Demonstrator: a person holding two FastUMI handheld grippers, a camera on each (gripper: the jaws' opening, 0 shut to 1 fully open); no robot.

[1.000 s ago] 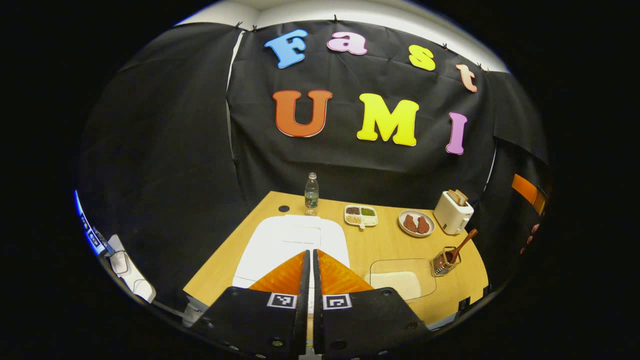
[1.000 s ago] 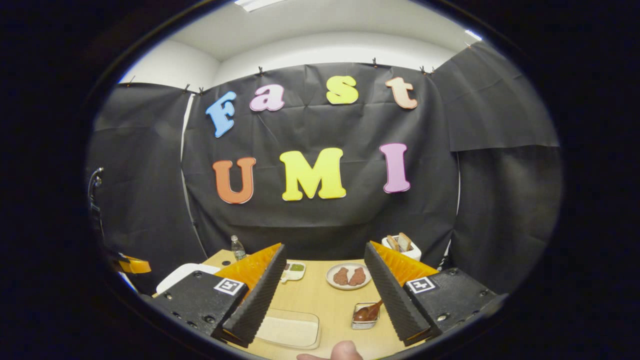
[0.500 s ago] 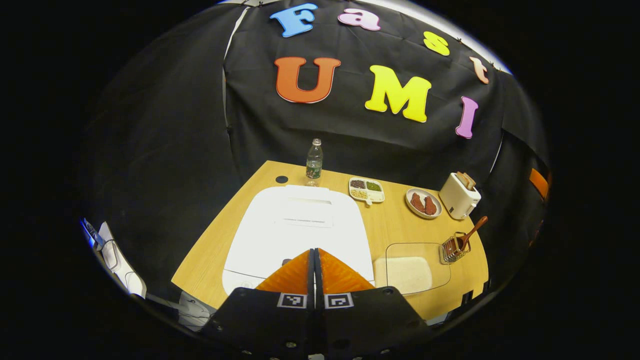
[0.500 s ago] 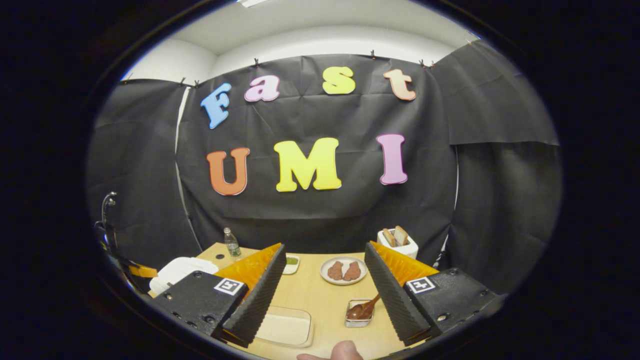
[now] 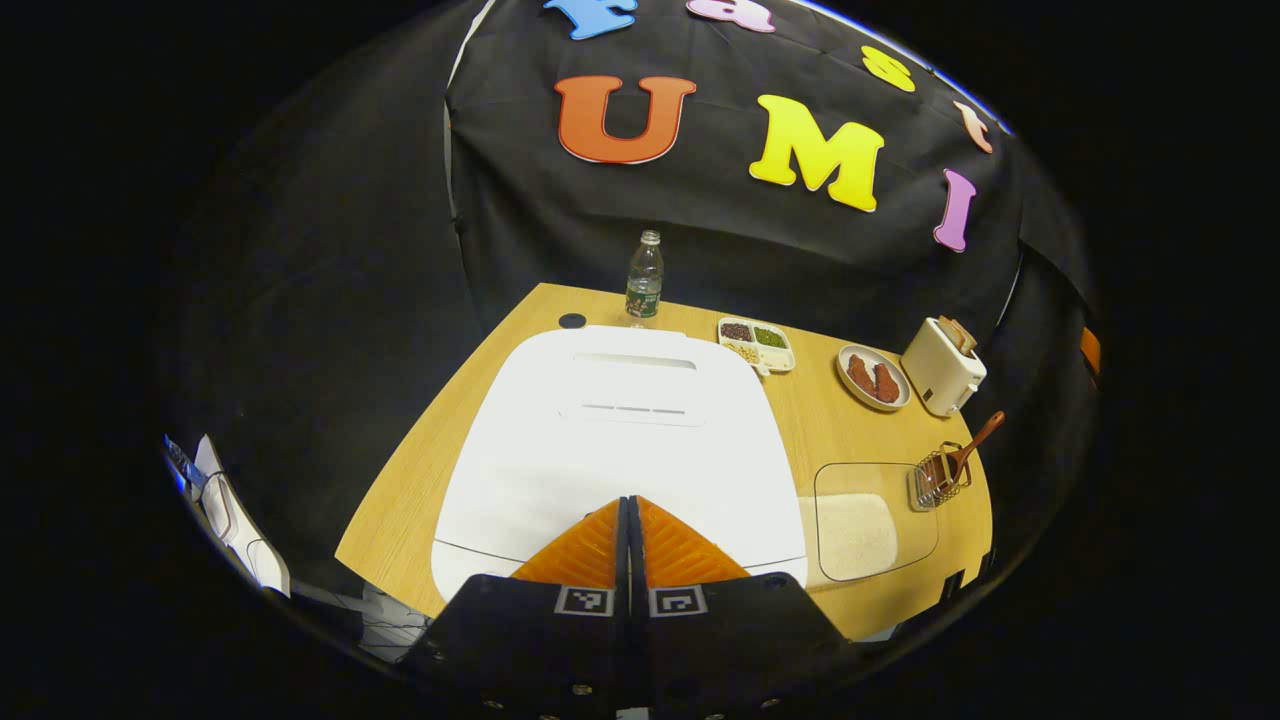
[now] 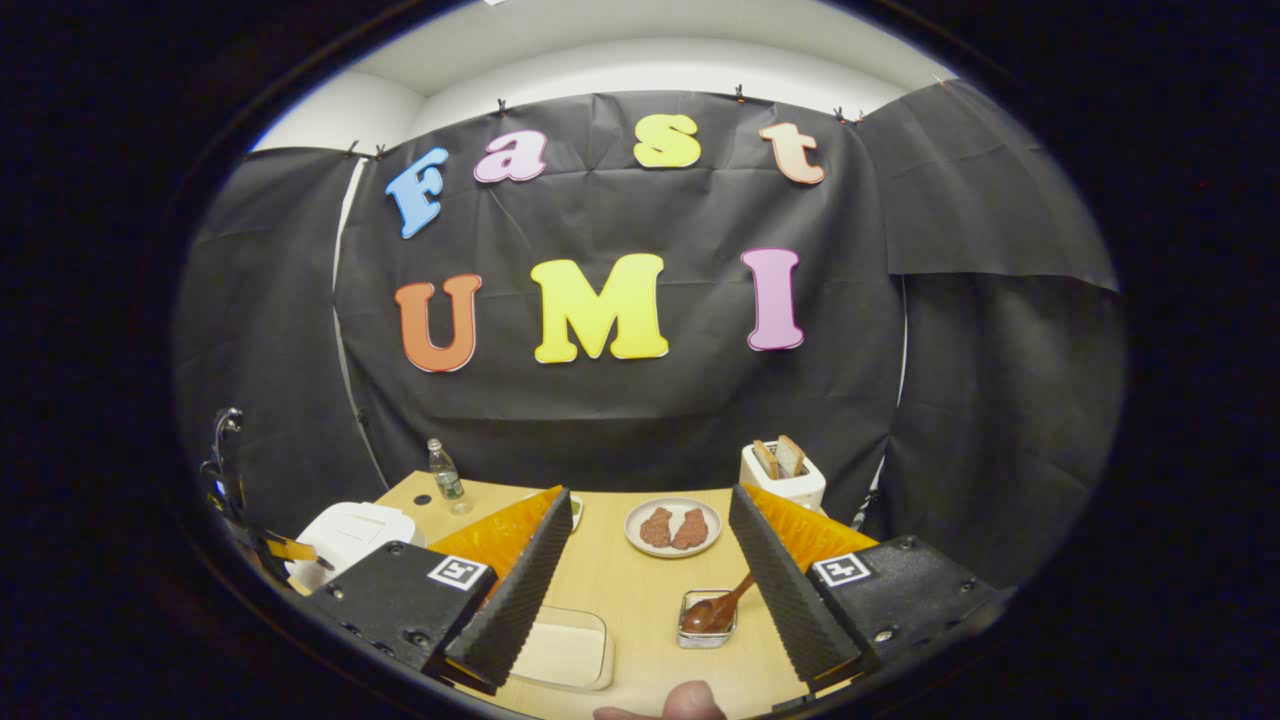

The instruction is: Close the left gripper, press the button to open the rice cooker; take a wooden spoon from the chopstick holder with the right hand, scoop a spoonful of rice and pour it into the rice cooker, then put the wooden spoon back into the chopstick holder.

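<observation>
The left gripper (image 5: 629, 500) has its fingers pressed together above the front edge of the cooker (image 5: 620, 440), lid down. The right gripper (image 6: 645, 575) is spread wide, empty. Right of the cooker lies the rice tray (image 5: 865, 520), then the holder (image 5: 937, 478) with the spoon (image 5: 968, 450); a bottle (image 5: 644, 278) stands behind the cooker.

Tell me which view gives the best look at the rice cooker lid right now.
The left gripper view: the rice cooker lies large and central there, its closed lid seen from above, just beyond the shut left gripper. In the right gripper view the cooker sits small at the left edge, partly hidden behind a finger of the open right gripper.
</observation>
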